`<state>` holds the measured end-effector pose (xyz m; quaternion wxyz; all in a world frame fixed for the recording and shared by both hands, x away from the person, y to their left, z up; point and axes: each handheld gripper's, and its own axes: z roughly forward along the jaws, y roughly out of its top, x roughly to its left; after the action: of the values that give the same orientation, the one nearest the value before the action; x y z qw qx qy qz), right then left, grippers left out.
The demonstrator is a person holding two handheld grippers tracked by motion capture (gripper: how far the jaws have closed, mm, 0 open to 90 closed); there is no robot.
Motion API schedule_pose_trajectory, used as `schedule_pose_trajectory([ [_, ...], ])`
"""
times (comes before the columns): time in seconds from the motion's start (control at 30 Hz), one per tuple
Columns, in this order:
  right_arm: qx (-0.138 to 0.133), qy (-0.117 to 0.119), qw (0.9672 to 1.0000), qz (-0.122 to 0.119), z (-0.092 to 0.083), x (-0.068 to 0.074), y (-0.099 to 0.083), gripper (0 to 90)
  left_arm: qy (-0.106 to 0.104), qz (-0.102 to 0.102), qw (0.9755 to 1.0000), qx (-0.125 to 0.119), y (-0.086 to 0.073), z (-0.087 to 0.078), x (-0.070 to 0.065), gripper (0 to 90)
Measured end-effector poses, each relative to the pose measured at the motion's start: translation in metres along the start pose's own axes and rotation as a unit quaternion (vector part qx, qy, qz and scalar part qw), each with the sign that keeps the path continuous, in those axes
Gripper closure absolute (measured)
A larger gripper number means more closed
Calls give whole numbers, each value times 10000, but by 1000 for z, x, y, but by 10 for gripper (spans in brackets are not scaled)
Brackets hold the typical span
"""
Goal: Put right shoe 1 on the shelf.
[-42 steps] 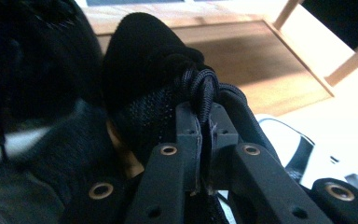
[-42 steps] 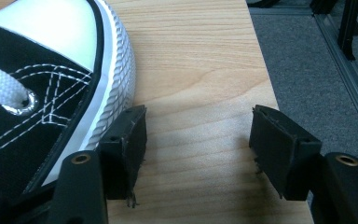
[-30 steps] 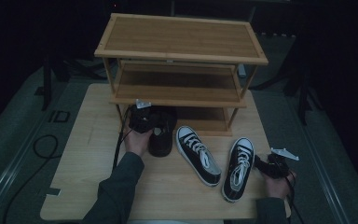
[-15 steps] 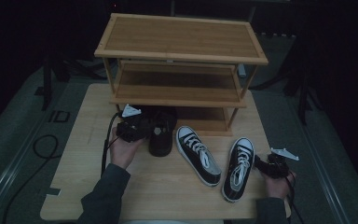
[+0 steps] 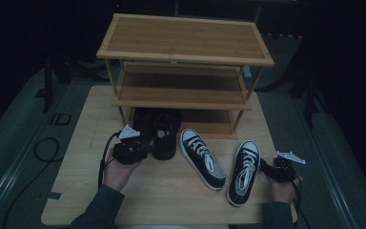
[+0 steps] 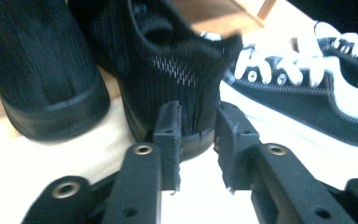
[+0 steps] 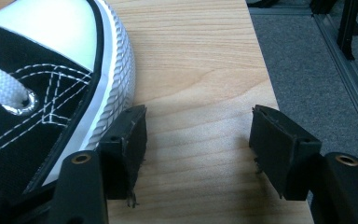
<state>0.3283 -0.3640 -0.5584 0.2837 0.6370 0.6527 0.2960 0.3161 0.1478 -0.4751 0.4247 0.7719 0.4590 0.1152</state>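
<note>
A pair of black mesh shoes stands at the foot of the wooden rack (image 5: pixel 186 43): the right one (image 5: pixel 166 138) (image 6: pixel 168 60) with its heel toward me, the left one (image 5: pixel 143 125) (image 6: pixel 37 70) beside it. My left gripper (image 5: pixel 145 148) (image 6: pixel 199 133) sits at the right shoe's heel. Its jaws have just been closing and stand a narrow gap apart, with the heel behind them, not clasped. Two black-and-white sneakers (image 5: pixel 202 152) (image 5: pixel 244 171) lie to the right. My right gripper (image 5: pixel 264 167) (image 7: pixel 198 135) is wide open beside the nearer sneaker's toe cap (image 7: pixel 37 70), nothing between its jaws.
The rack has three slatted shelves and fills the back half of the wooden table (image 5: pixel 171 191). The table's right edge (image 7: pixel 270 93) runs close by my right gripper, with grey floor beyond. A black cable (image 5: pixel 43 148) loops on the floor to the left.
My left gripper has moved left off the black shoes and back toward the near edge, ending at the heel of the right black shoe. The right gripper and the shoes have stayed put.
</note>
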Motion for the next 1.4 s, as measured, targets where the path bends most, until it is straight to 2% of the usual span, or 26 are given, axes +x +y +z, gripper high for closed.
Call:
schedule_pose_trajectory([
  [0.03,0,0,10000,1,0,0,0,365,14,18,10000,32,-2,1,0,790],
  [0.07,0,0,10000,1,0,0,0,365,29,20,10000,65,-4,3,-1,790],
  [0.2,0,2,10000,1,0,0,0,365,89,87,9998,174,-11,10,-6,892],
  [0.3,1,2,10000,1,0,0,0,365,120,158,9994,278,-13,15,-9,900],
  [0.33,0,1,10000,1,0,0,0,365,149,274,9987,409,-15,22,-14,900],
  [0.47,0,1,10000,1,0,0,0,365,106,326,9983,473,-17,26,-18,900],
  [0.5,1,1,10000,2,0,0,0,365,92,425,9972,600,-19,36,-24,899],
  [0.63,0,1,10000,2,0,0,0,365,63,478,9961,736,-20,44,-28,899],
  [0.67,0,1,10000,3,0,0,0,365,86,568,9942,904,-22,51,-30,899],
  [0.7,0,1,10000,0,0,0,0,365,86,568,9942,904,-22,51,-30,898],
  [0.73,1,2,10000,4,0,0,0,365,110,648,9925,1031,-25,58,-33,898],
  [0.9,0,1,10000,4,0,0,0,365,145,642,9909,1171,-28,68,-33,898],
  [0.93,0,1,10000,3,0,0,0,365,221,711,9895,1242,-28,72,-33,898],
  [0.97,-2,3,10000,4,0,0,0,365,242,713,9890,1271,-28,75,-33,898],
  [1.1,0,1,10000,3,0,0,0,365,272,622,9891,1305,-27,83,-31,898],
  [1.23,1,2,10000,1,0,0,0,365,297,625,9897,1255,-23,86,-32,898],
  [1.4,1,2,10000,4,0,0,0,365,370,579,9900,1230,-12,95,-26,898],
])
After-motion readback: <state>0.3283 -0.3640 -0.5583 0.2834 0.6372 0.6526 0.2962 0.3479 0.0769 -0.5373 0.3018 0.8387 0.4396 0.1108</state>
